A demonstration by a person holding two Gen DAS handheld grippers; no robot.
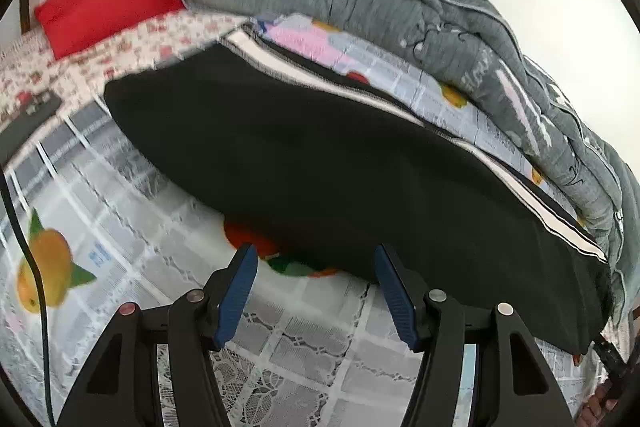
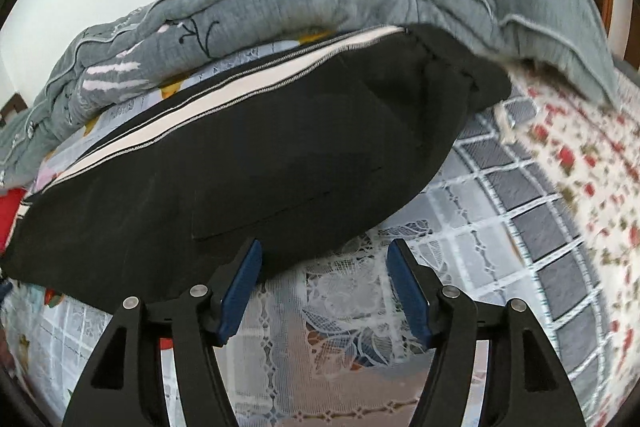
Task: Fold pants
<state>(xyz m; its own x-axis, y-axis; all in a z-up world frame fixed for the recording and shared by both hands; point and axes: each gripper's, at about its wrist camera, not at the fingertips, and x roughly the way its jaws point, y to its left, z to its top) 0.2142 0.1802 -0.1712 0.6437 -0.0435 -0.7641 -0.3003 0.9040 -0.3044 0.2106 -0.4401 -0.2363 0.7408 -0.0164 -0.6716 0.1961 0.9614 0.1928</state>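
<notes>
Bright, even daylight; strong fisheye warp; edges blurred, perhaps from motion.

Left gripper (image 1: 316, 255) and right gripper (image 2: 324, 251) both angle downward, jaws parted, nothing held between them

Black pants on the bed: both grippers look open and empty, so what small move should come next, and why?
Probably ease both forward and down to the near edge of the black pants. The left gripper and right gripper stand open with nothing between the pads, just short of that edge, while the pants lie flat, folded lengthwise, white stripe along the far side. Another fold needs a fresh grip.
</notes>
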